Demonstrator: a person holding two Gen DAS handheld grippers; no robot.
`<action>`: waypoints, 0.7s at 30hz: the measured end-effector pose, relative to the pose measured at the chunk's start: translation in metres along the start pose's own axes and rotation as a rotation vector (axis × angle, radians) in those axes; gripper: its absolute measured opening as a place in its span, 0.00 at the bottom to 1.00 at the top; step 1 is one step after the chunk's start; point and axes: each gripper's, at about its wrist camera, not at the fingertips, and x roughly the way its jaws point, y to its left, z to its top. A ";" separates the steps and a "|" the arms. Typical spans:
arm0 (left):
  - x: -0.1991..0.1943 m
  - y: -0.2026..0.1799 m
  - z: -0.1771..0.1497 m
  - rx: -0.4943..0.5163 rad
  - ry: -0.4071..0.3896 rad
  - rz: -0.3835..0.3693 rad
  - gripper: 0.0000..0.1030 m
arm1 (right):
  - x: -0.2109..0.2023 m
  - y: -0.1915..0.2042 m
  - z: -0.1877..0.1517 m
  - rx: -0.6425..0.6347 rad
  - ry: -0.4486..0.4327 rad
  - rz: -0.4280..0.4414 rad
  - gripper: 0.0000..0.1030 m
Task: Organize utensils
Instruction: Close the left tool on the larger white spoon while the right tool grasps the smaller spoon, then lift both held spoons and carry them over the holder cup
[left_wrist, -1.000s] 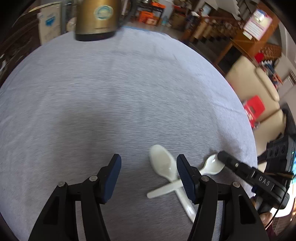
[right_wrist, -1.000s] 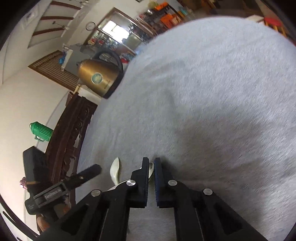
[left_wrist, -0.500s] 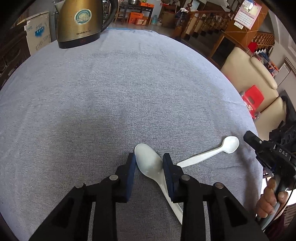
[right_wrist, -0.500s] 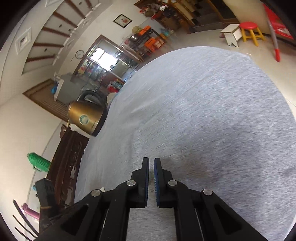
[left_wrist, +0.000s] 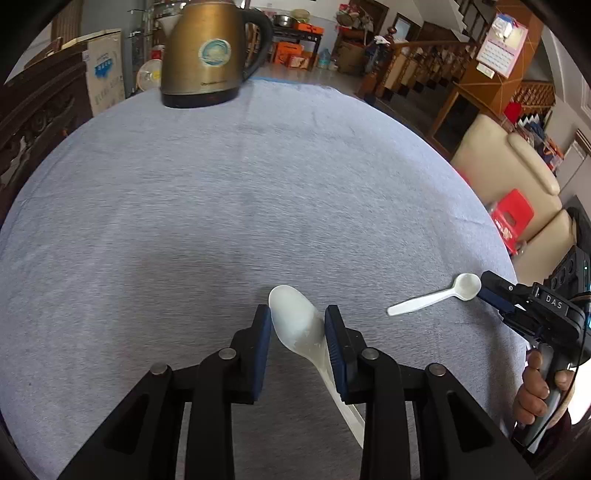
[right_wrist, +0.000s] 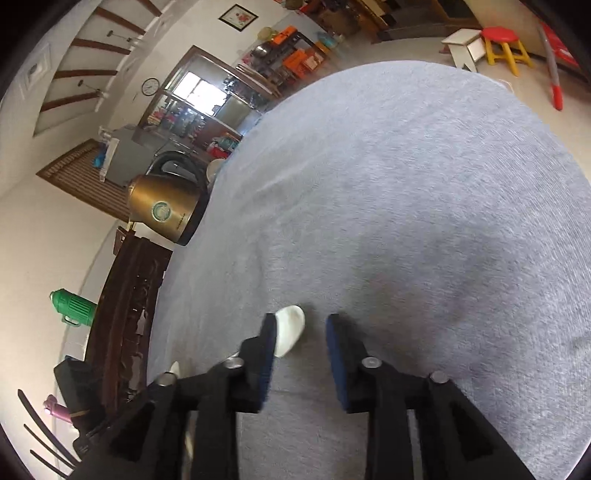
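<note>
Since 1 s ago the 2 crossed spoons have been parted: the left gripper (left_wrist: 297, 332) pinches the large spoon (left_wrist: 299, 323) by its bowl, handle trailing back. The small spoon (left_wrist: 436, 295) lies flat on the bench (left_wrist: 221, 203), bowl toward the right gripper (right_wrist: 299, 343), whose fingers are spread.

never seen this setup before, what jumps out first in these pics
The left gripper in the foreground is clamped on the bowl of a large white spoon, just above the grey tablecloth. To its right a smaller white spoon lies on the cloth, its bowl next to the open right gripper. A brass-coloured electric kettle stands at the table's far edge.
</note>
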 end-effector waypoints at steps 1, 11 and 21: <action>-0.003 0.003 -0.001 -0.008 -0.007 0.002 0.30 | 0.004 0.005 -0.001 -0.016 -0.004 -0.007 0.36; -0.039 0.039 -0.018 -0.174 -0.111 0.010 0.30 | 0.010 0.023 -0.015 -0.128 -0.019 -0.071 0.06; -0.102 0.064 -0.068 -0.309 -0.247 0.124 0.30 | -0.082 0.039 -0.027 -0.214 -0.249 -0.133 0.04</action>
